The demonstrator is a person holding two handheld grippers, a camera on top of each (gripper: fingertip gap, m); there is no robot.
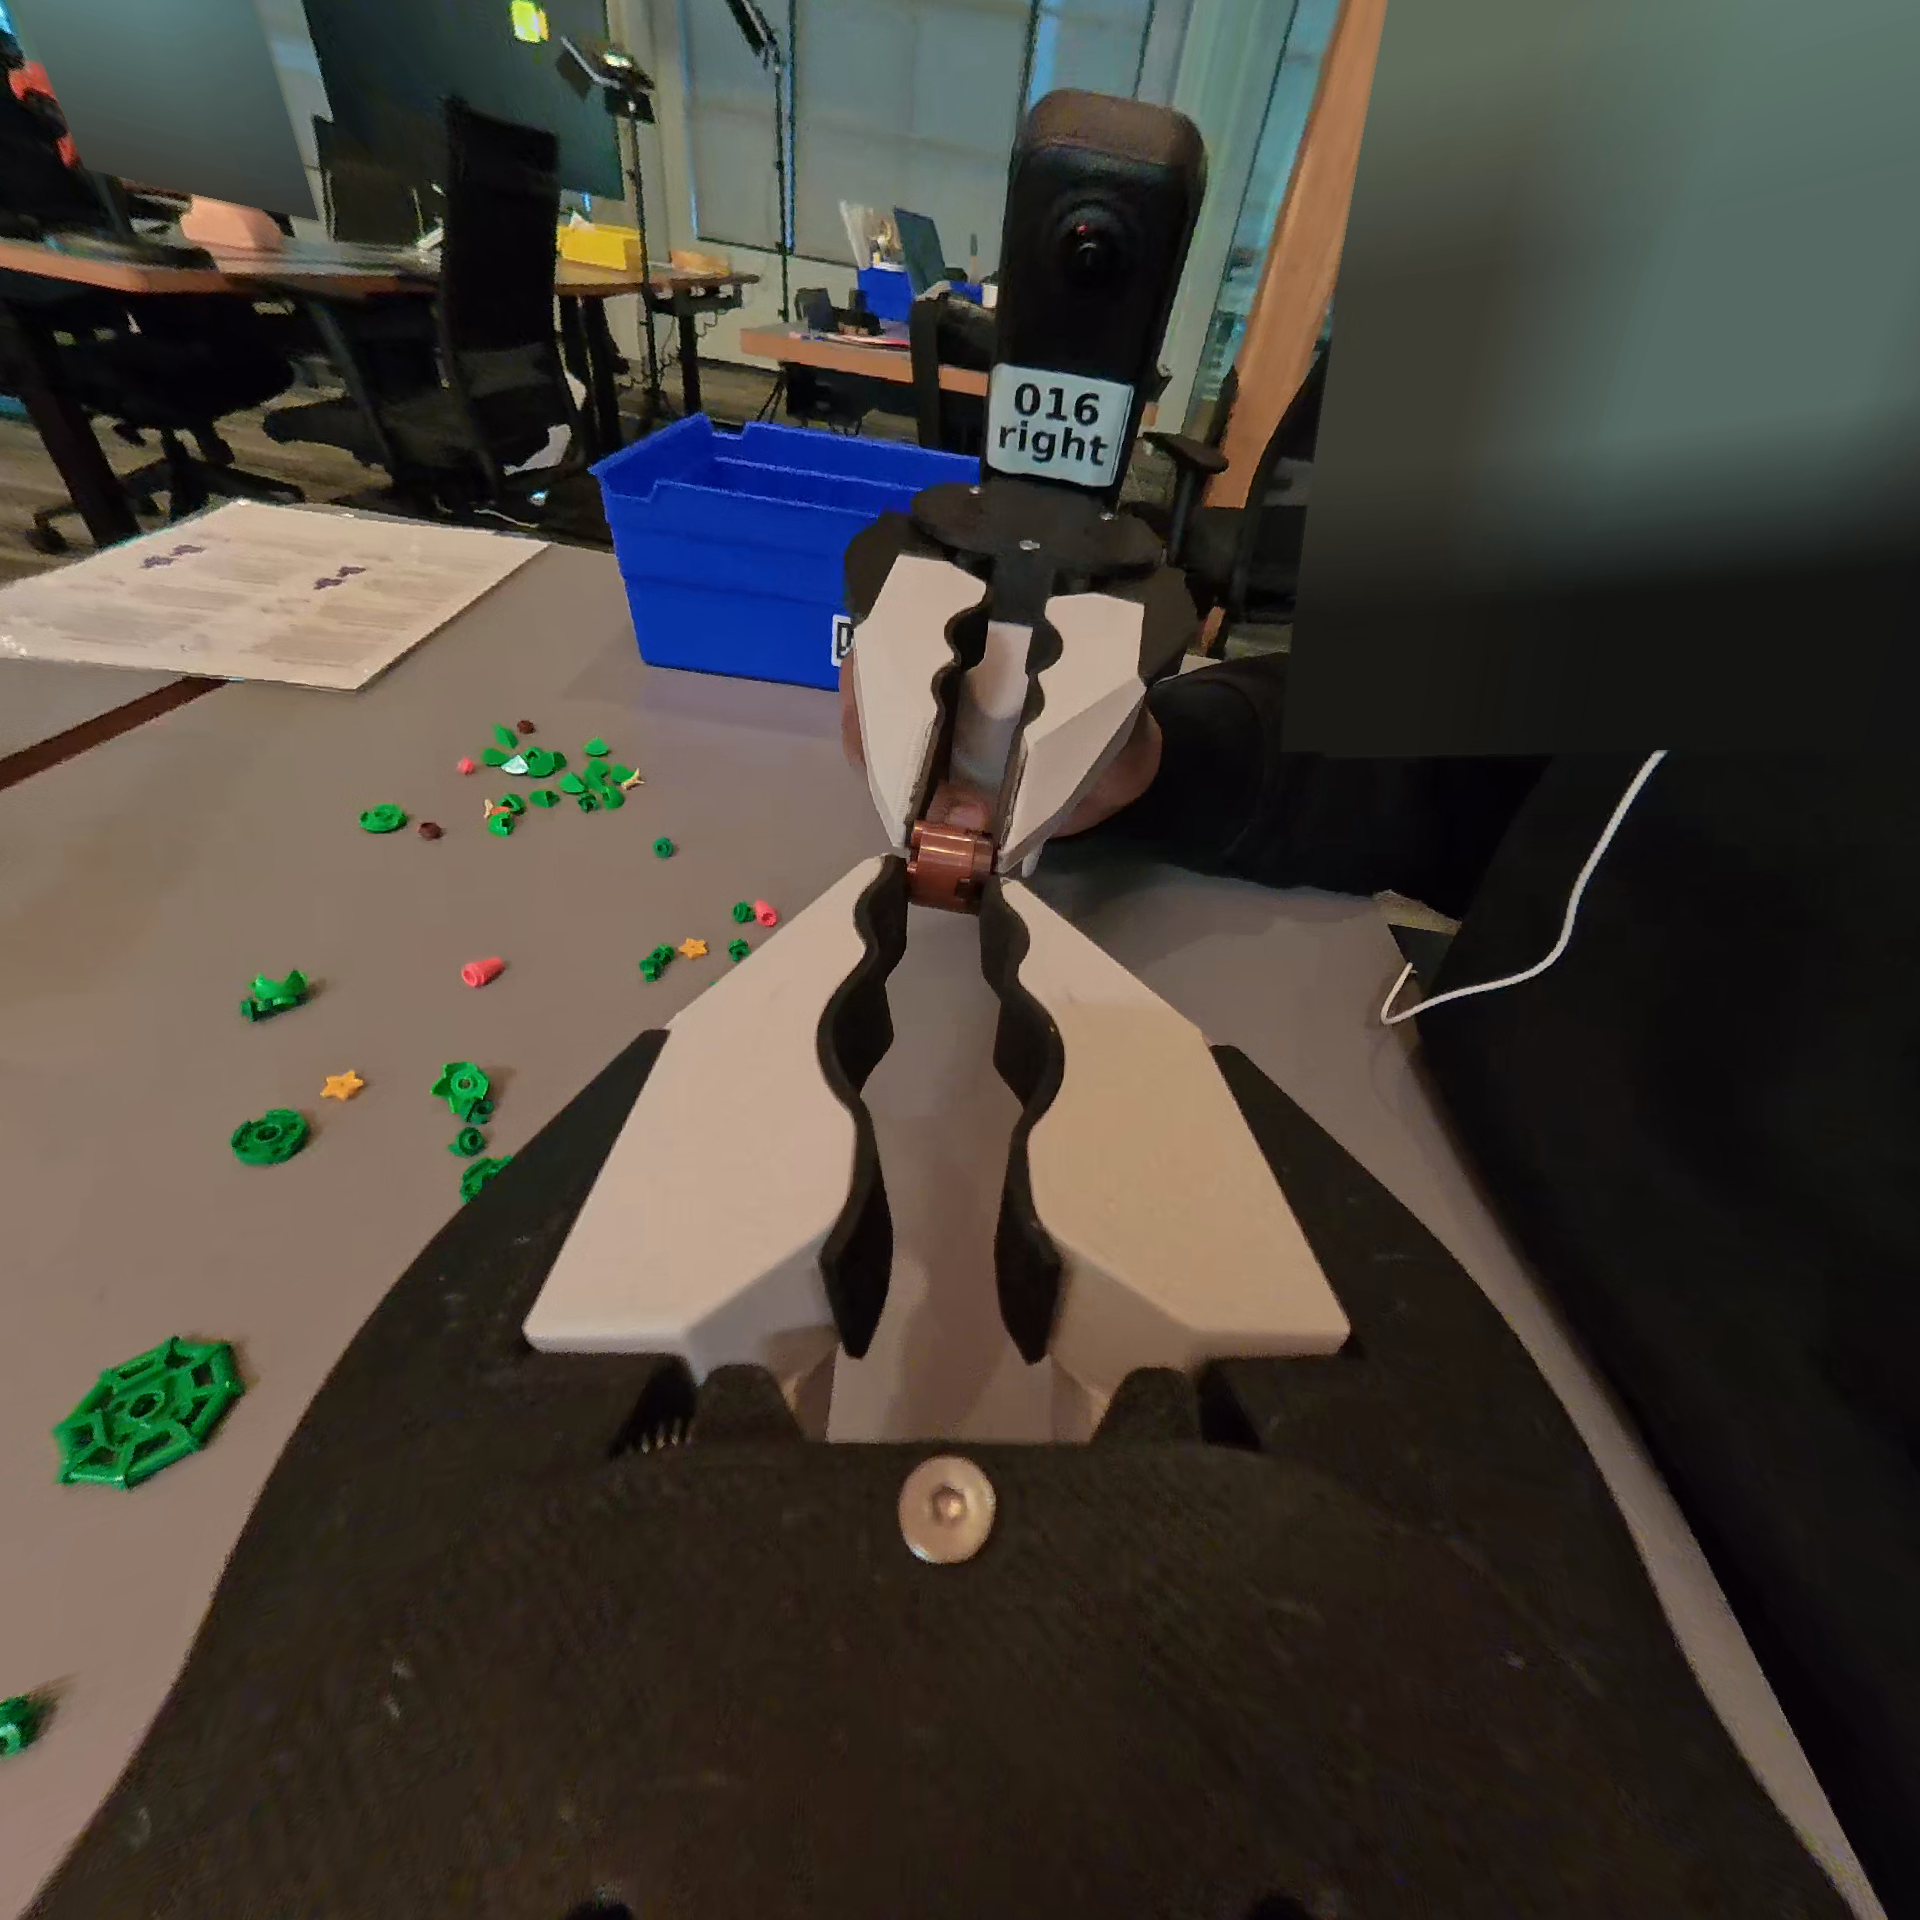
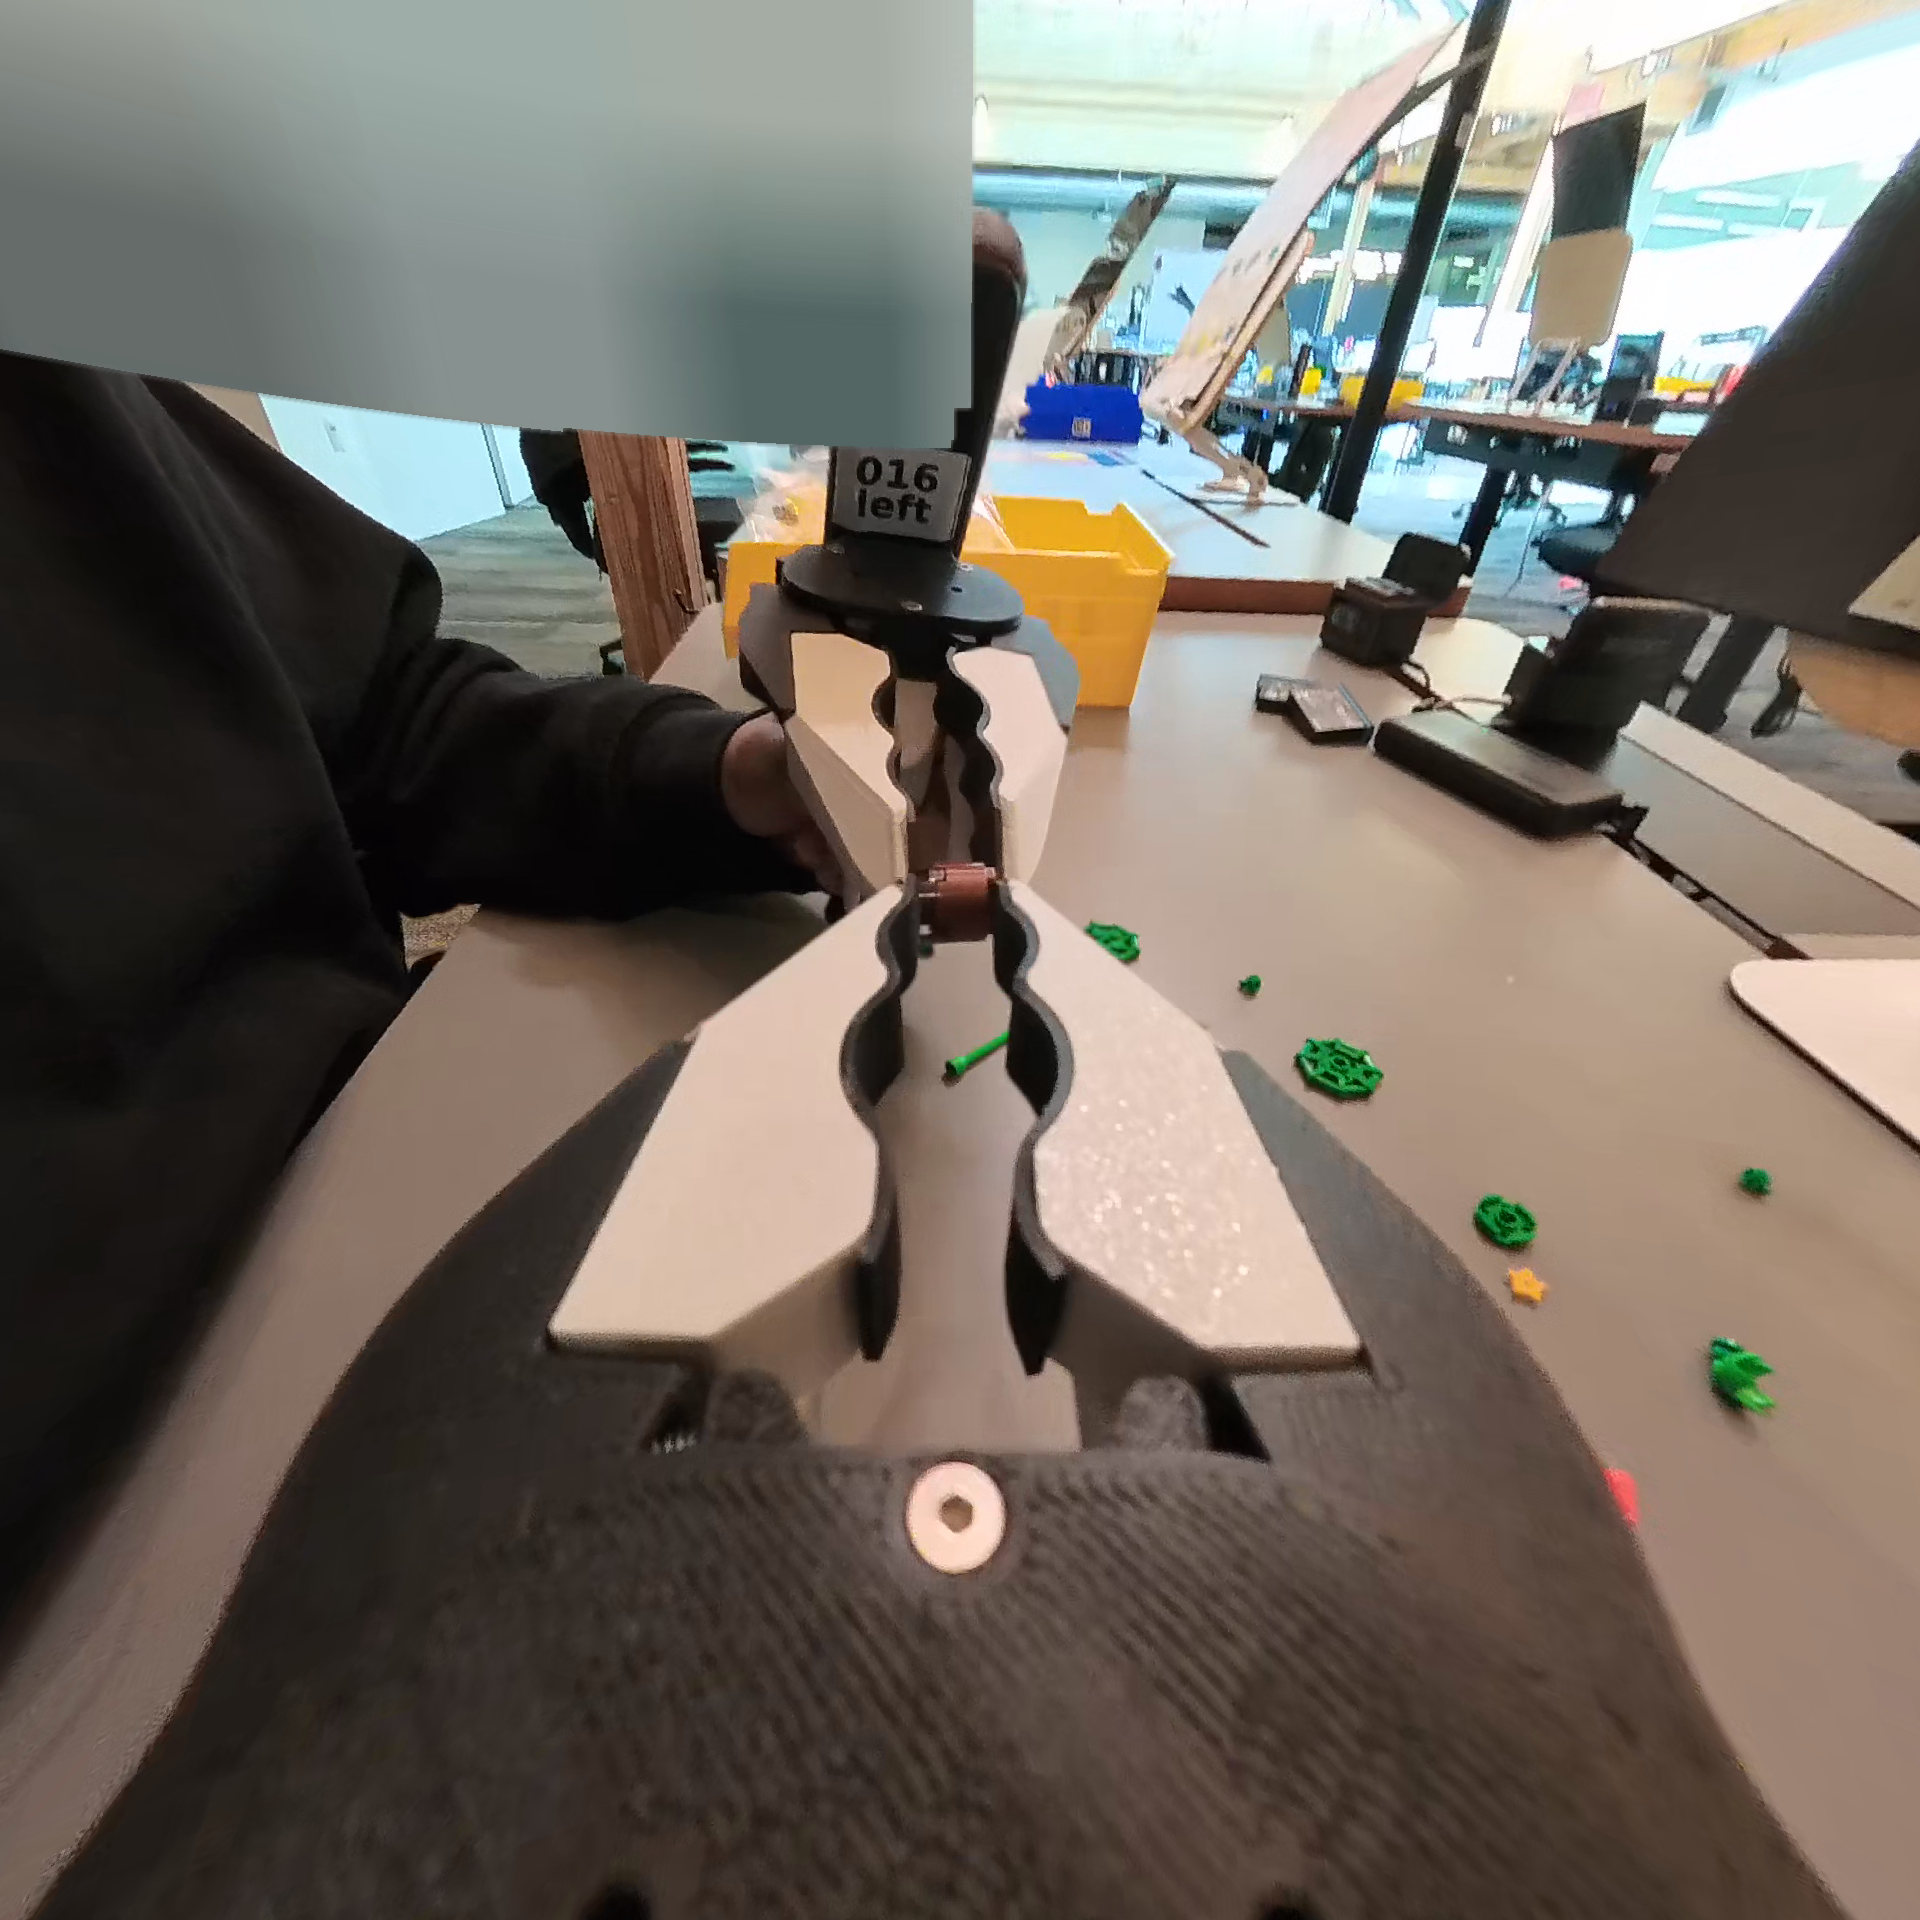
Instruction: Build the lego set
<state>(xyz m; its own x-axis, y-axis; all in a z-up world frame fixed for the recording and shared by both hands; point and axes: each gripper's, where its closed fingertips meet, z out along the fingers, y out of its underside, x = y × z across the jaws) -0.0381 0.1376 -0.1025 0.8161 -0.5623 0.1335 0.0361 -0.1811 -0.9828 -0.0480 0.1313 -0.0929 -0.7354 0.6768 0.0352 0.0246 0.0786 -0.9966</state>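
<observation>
So far the build looks barely begun, judging by how much still lies loose. Left wrist view: the left claw [image 1: 948,878] is nearly closed, its tips pinching a brown piece [image 1: 948,864] held up off the table [image 1: 260,1247]; the right claw [image 1: 961,831] meets it tip to tip from the far side, also narrowed onto that brown stack. It seems to be two round brown bricks being pressed together, though I cannot tell whether the joint is seated. Left of the claw lie the loose parts: one large green web plate [image 1: 145,1411], two green round plates [image 1: 270,1136], two orange stars [image 1: 342,1085], three pink cones [image 1: 482,971], and a heap of small green leaves [image 1: 561,774] too crowded to count. One blue bin [image 1: 748,582] and one paper sheet [image 1: 260,592] sit beyond. Right wrist view: the right claw [image 2: 958,904] grips the same brown piece [image 2: 958,902], the left claw [image 2: 940,883] opposite. Under the claw lies one green stem [image 2: 977,1055]; to its right, one web plate [image 2: 1338,1066], one round plate [image 2: 1503,1220], one star [image 2: 1526,1285], and a few green bits. One yellow bin [image 2: 1101,613] stands behind. Nearly every green part remains unattached.
</observation>
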